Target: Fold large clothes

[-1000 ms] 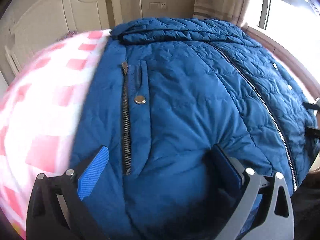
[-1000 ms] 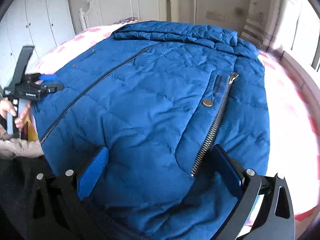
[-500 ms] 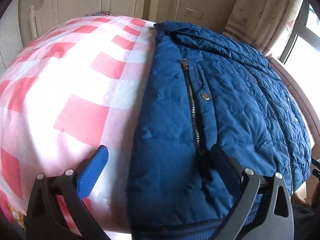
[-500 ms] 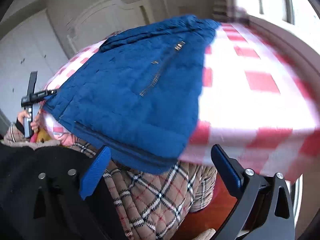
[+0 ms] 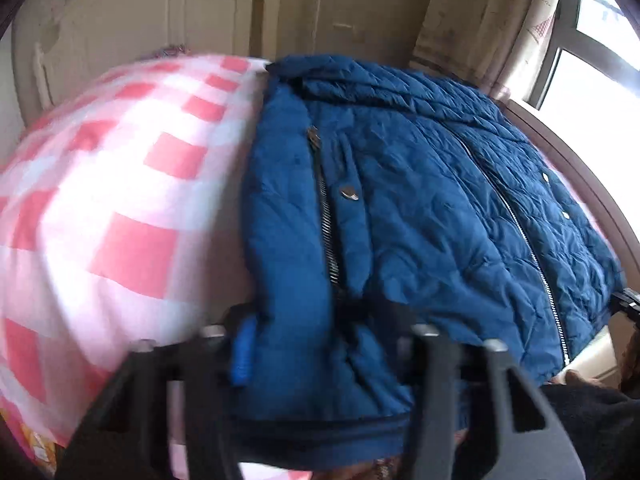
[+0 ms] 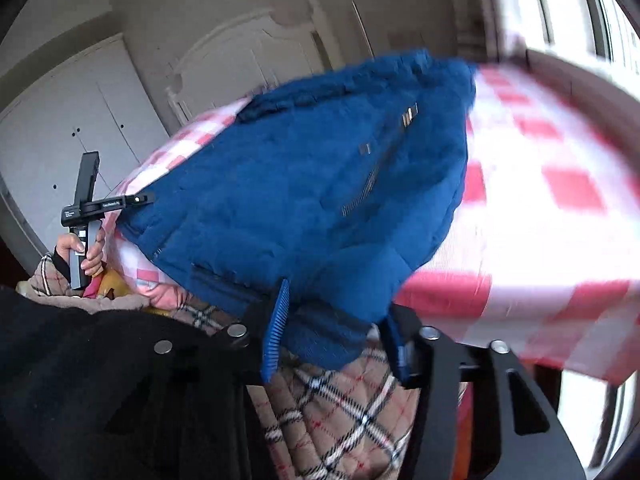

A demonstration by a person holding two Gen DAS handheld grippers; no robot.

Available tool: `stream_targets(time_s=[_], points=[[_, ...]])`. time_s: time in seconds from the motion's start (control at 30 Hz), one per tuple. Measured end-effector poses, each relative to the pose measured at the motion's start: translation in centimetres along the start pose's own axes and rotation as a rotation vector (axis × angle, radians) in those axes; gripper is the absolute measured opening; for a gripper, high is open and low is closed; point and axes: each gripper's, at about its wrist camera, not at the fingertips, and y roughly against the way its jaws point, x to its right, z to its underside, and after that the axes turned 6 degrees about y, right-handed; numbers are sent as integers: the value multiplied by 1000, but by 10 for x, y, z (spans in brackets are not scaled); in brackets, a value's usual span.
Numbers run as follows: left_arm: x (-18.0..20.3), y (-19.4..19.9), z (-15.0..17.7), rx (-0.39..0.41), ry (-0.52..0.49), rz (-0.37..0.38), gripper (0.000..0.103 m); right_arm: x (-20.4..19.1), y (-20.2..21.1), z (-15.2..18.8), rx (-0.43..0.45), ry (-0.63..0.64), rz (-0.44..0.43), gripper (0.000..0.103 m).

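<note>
A large blue quilted jacket (image 5: 420, 208) lies front up on a bed, with a centre zip and zipped pockets. It also shows in the right wrist view (image 6: 304, 184). My left gripper (image 5: 320, 344) is shut on the jacket's near left hem corner. My right gripper (image 6: 336, 332) is shut on the near right hem corner, at the bed's front edge. My left gripper also shows in the right wrist view (image 6: 116, 204), held in a hand at the jacket's far corner.
The bed has a pink and white checked sheet (image 5: 120, 208) and a white headboard (image 6: 248, 64). A plaid quilted garment (image 6: 340, 412) hangs below the right gripper. White wardrobes (image 6: 80, 120) stand at the left and a window (image 5: 600, 52) at the right.
Both grippers were open over the jacket. They moved to the two near hem corners and closed on the fabric.
</note>
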Motion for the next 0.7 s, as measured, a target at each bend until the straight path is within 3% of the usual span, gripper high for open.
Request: stream_targets(time_s=[0.07, 0.13, 0.2, 0.23, 0.33, 0.37, 0.43, 0.47, 0.5, 0.63, 0.7], points=[[-10, -4, 0, -13, 46, 33, 43, 4, -1, -4, 11, -14, -2, 49], [-16, -10, 1, -24, 78, 34, 66, 11, -8, -5, -1, -43, 9, 54], [-13, -12, 0, -25, 62, 82, 96, 17, -11, -4, 6, -90, 8, 63], [-5, -16, 1, -37, 37, 74, 101, 21, -10, -6, 12, -106, -1, 64], [15, -23, 5, -37, -53, -9, 100, 22, -13, -9, 11, -107, 9, 62], [17, -23, 5, -31, -58, -6, 92, 19, -15, -10, 1, -86, 36, 53], [16, -18, 2, -16, -39, 15, 56, 17, -16, -12, -13, -71, 63, 37], [12, -14, 0, -12, -16, 62, 34, 17, -17, -12, -15, -81, 61, 32], [7, -7, -1, 9, -2, 71, 20, 16, -16, -12, -9, -80, 68, 29], [-2, 25, 0, 64, 43, 162, 7, 6, -2, -16, 37, -55, 89, 23], [-9, 61, 2, 109, 75, 258, 7, 2, 35, -21, 142, -56, 49, 22]])
